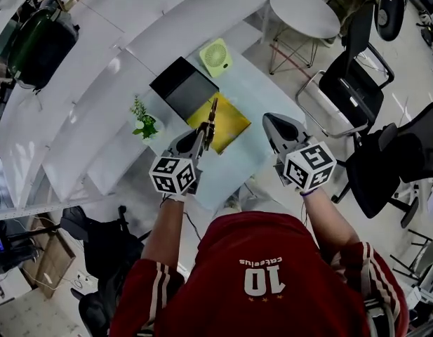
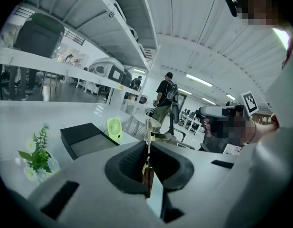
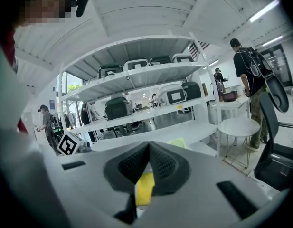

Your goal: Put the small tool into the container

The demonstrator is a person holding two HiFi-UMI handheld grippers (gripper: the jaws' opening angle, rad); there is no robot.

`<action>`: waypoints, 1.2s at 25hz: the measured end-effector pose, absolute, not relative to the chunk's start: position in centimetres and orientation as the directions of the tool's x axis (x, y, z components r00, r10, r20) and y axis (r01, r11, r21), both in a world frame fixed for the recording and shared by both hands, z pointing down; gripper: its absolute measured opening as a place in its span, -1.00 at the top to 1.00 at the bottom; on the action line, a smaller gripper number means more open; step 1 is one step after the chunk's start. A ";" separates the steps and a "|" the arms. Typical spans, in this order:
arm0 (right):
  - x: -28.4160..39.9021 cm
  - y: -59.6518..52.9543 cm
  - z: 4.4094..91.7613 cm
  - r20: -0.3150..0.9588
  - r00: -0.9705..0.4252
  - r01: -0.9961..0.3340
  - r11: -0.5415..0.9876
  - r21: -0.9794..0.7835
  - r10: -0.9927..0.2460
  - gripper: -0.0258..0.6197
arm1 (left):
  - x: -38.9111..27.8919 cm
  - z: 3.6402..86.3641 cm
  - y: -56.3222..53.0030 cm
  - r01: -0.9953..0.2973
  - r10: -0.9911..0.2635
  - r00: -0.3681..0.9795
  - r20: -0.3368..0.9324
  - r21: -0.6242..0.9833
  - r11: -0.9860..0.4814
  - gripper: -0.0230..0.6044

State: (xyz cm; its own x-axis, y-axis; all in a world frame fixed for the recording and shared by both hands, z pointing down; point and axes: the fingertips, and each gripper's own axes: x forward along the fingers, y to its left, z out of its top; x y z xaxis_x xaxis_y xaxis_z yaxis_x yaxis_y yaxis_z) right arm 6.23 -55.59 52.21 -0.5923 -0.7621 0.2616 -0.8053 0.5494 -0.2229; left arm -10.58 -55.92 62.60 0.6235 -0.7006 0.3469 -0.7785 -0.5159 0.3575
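Observation:
My left gripper (image 1: 201, 136) is shut on a small tool (image 1: 211, 120), a thin metal blade with a brown handle that sticks out past the jaws over the yellow mat (image 1: 227, 123). In the left gripper view the tool (image 2: 147, 141) stands upright between the closed pads. The container, an open black box (image 1: 184, 86), lies on the table just beyond the tool; it also appears to the left ahead of the jaws (image 2: 84, 139). My right gripper (image 1: 271, 122) hovers at the table's right side, shut with nothing in it (image 3: 148, 147).
A light-green desk fan (image 1: 216, 56) stands behind the box, and a small potted plant (image 1: 143, 123) sits to the left. White shelves (image 1: 97, 83) run along the table's far side. A round white table (image 1: 304, 11) and black office chairs (image 1: 356, 83) stand to the right.

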 end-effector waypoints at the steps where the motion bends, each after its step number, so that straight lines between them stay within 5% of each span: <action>1: 6.2 -55.8 52.7 0.268 -0.595 -0.803 0.551 -0.226 -0.758 0.91 | -10.4 63.3 -56.2 -0.779 -0.696 0.623 0.357 0.361 -0.513 0.85; 30: 7.8 -62.3 61.3 0.365 -0.670 -0.742 0.602 -0.295 -0.646 0.91 | -5.5 80.4 -62.4 -0.833 -0.599 0.547 0.585 0.453 -0.318 0.85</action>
